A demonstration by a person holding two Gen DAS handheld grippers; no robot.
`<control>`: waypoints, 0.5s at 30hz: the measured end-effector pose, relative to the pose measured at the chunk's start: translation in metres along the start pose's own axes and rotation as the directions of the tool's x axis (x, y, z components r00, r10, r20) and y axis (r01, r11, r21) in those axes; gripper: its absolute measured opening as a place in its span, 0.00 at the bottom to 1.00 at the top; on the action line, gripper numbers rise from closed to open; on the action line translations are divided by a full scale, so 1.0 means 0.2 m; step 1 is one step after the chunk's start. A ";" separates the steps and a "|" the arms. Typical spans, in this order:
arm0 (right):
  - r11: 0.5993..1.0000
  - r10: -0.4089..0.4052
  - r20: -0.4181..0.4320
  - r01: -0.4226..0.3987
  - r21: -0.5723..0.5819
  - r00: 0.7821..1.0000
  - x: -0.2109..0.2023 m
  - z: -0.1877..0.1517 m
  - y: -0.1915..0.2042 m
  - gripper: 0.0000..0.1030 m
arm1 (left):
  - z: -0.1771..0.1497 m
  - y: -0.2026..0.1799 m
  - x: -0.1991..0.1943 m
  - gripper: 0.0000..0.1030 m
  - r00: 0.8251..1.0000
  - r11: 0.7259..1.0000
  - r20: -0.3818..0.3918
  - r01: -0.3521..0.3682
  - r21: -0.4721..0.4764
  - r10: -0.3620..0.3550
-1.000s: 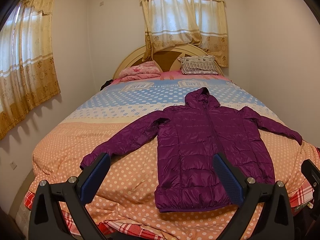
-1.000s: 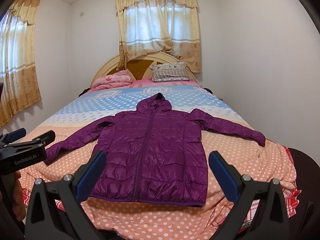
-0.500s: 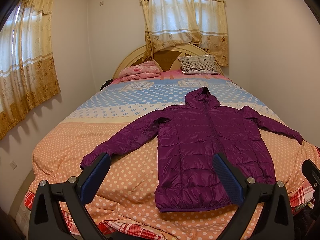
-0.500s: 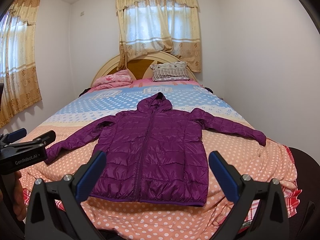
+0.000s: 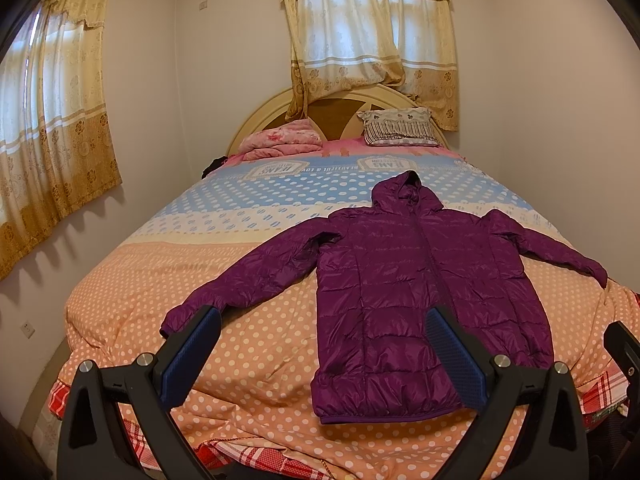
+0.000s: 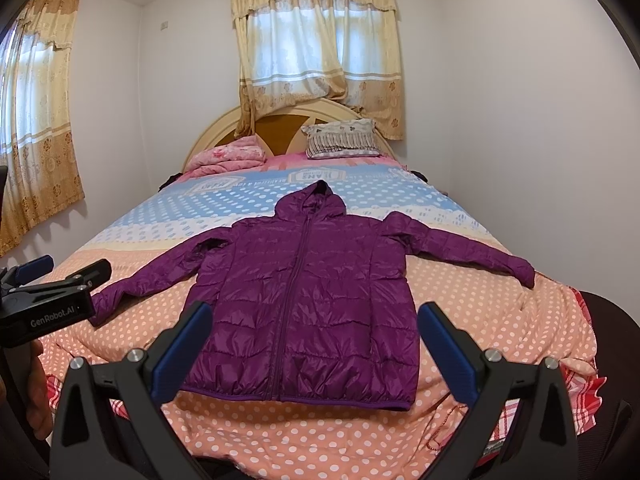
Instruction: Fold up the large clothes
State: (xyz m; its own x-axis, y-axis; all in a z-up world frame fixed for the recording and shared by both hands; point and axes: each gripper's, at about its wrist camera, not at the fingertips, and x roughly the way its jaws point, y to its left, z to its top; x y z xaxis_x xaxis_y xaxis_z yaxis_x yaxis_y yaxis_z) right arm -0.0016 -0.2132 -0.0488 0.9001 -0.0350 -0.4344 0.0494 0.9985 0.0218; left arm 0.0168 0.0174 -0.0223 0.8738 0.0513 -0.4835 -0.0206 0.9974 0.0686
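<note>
Nothing moved; purple jacket [image 6: 304, 300] flat on bed [image 6: 480, 320]; both grippers' fingers apart.

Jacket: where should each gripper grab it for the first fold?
Probably the sleeve cuffs. The jacket lies flat, zipped, sleeves spread: left gripper takes the left cuff from outside, right gripper the right cuff. Both are open, holding nothing.

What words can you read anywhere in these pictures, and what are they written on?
"GenRobot.AI": white letters on the side of the left gripper, seen from the right wrist.
"JEANS": upside down in the badge prints on the bedspread.
"BEAUTIFUL & LOVE": upside down, between those badges; roughly read.
Smaller lettering inside the badges: too small to read.
Purple jacket: no readable text.
</note>
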 end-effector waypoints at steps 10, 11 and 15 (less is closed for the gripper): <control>0.996 0.073 -0.096 -0.067 0.063 0.993 0.23 -0.06 -0.15 1.00 | -0.02 0.00 0.17 0.99 0.999 1.000 -0.040 -0.004 0.017 0.004; 0.995 0.071 -0.106 -0.064 0.072 0.992 0.26 -0.07 -0.18 1.00 | -0.01 -0.01 0.20 0.99 0.999 1.000 -0.042 -0.009 0.020 0.010; 0.994 0.038 -0.135 -0.023 0.108 0.990 0.45 -0.08 -0.35 1.00 | 0.01 -0.05 0.38 0.99 0.999 0.999 -0.036 0.000 0.035 0.001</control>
State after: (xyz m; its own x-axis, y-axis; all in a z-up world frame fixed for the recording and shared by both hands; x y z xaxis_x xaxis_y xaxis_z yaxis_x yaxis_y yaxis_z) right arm 0.0697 -0.2862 -0.1045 0.8344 0.0084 -0.5510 0.0755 0.9887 0.1293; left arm 0.0852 0.0115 -0.0578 0.8557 0.0540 -0.5147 -0.0034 0.9951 0.0988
